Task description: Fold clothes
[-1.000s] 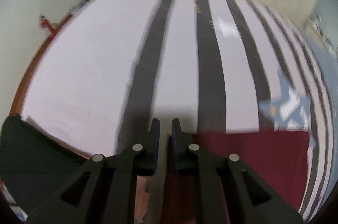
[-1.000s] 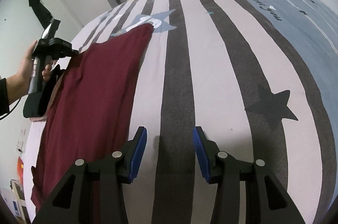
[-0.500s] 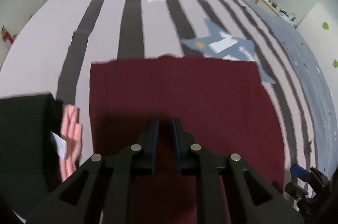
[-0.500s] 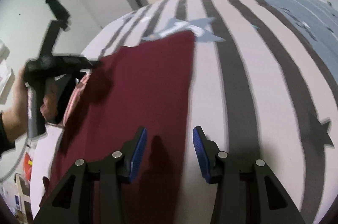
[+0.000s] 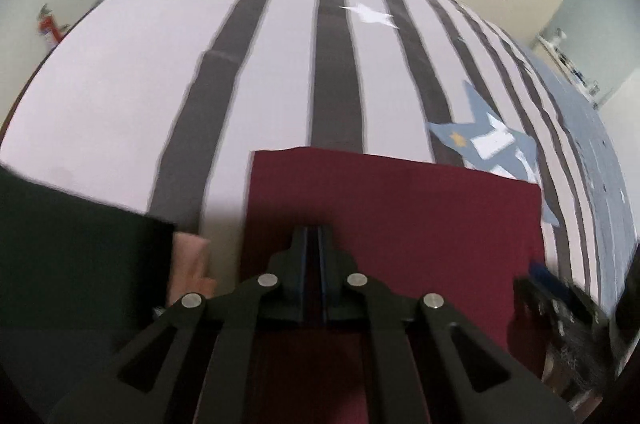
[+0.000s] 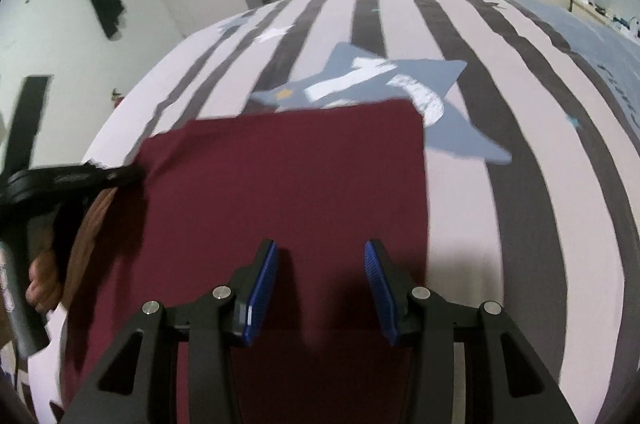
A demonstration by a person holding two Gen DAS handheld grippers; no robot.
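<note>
A maroon garment (image 5: 400, 224) (image 6: 288, 184) lies flat on the striped bedspread (image 5: 280, 64). My left gripper (image 5: 316, 236) is shut, its tip down on the cloth near the garment's left edge. In the right wrist view the left gripper (image 6: 134, 172) meets that edge, and a crease runs to its tip. My right gripper (image 6: 322, 276) hangs open over the near right part of the garment with nothing between its blue pads (image 6: 264, 284). It also shows blurred in the left wrist view as the right gripper (image 5: 556, 292).
A dark folded garment (image 5: 68, 264) and a pink cloth (image 5: 188, 260) lie left of the maroon one. A blue star patch (image 6: 360, 92) sits just beyond it. A hand (image 6: 42, 284) holds the left gripper's handle. Door and wardrobes stand behind the bed.
Both grippers swung in over the maroon garment; the right one came from the bare stripes on the right. The left jaws closed from a narrow gap to shut.
</note>
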